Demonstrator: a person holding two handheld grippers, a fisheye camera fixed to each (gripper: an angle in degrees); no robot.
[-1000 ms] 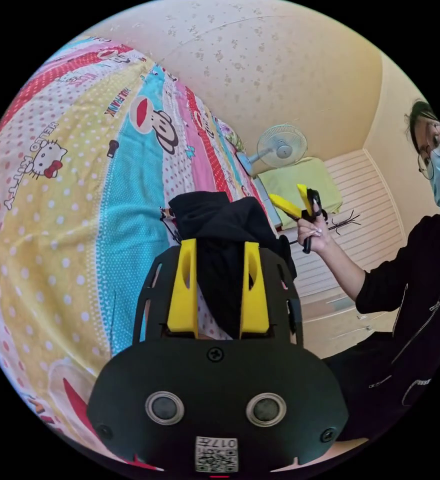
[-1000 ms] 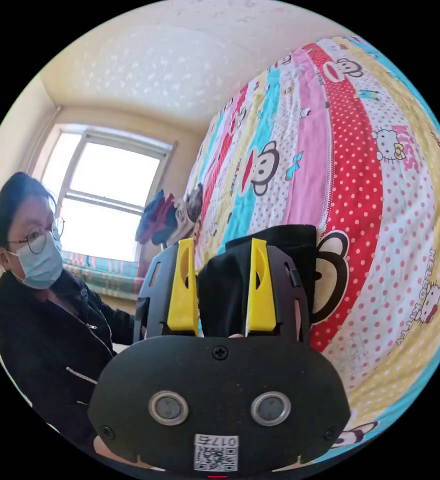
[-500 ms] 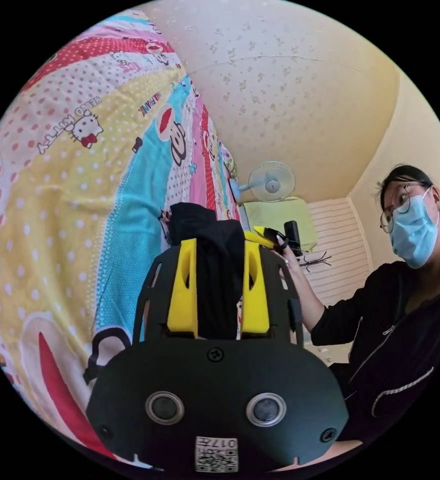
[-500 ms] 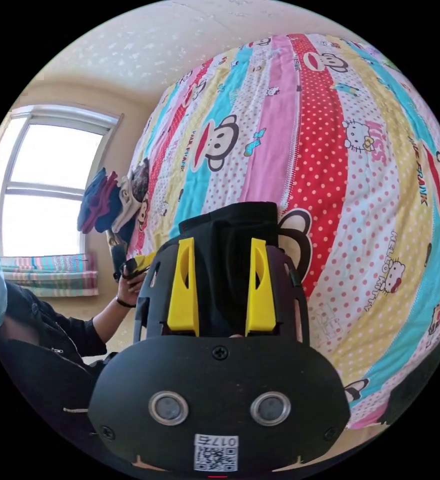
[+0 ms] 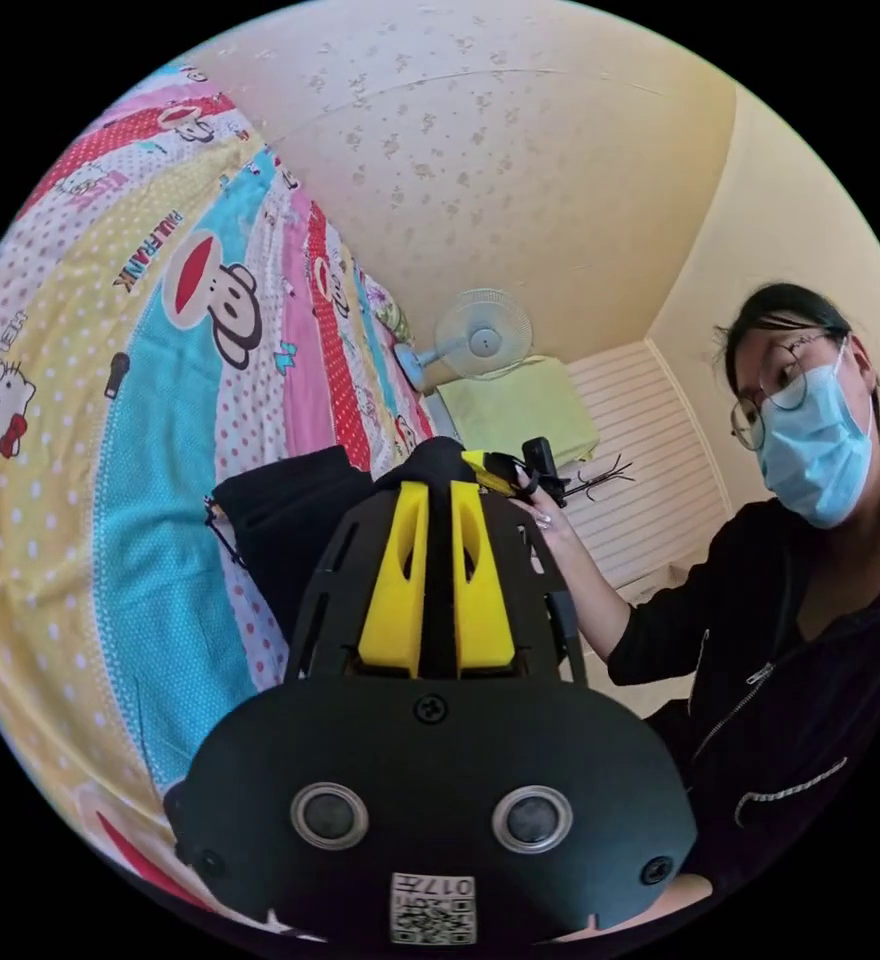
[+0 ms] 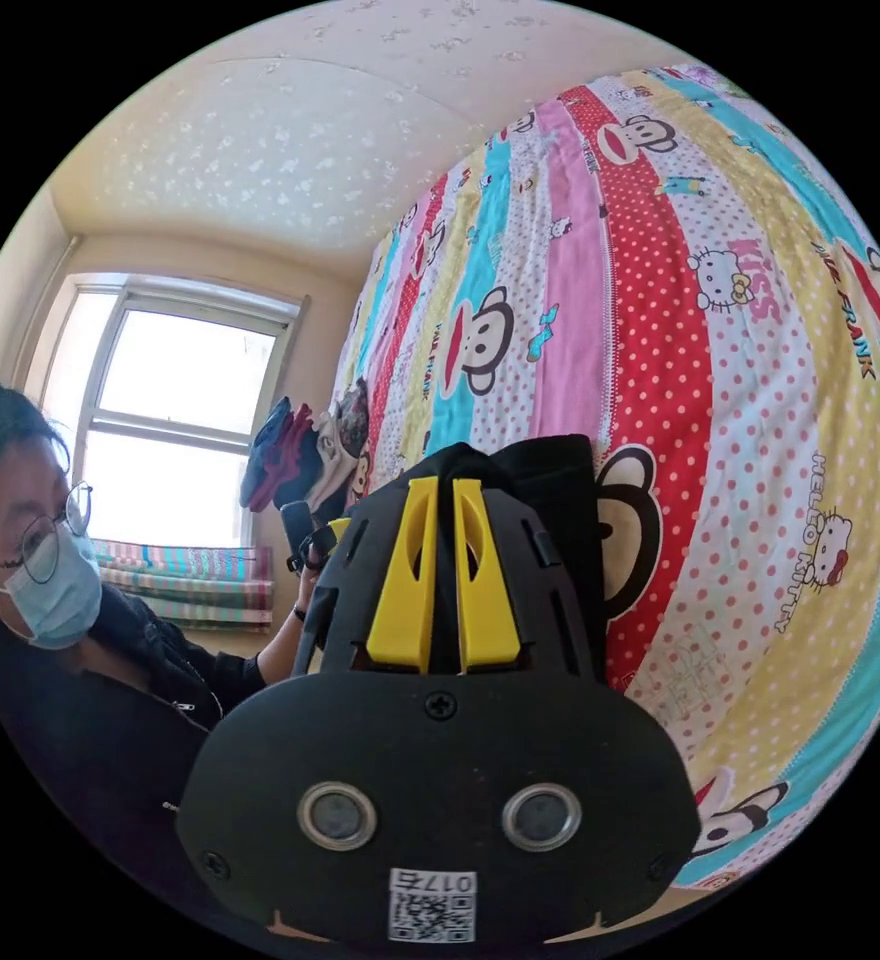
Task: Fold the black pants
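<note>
The pants (image 5: pixel 290 520) lay on the bedspread (image 5: pixel 150 430) with the left gripper (image 5: pixel 438 560) and right gripper (image 6: pixel 438 560) side by side at their near edge, a fan (image 5: pixel 480 335) standing beyond the bed's far end.

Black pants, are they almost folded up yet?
Partly. The black pants already lie bunched small on the bedspread. Right now the left gripper and right gripper each pinch black cloth between nearly closed jaws. Left: lay that fold flat and let go.
</note>
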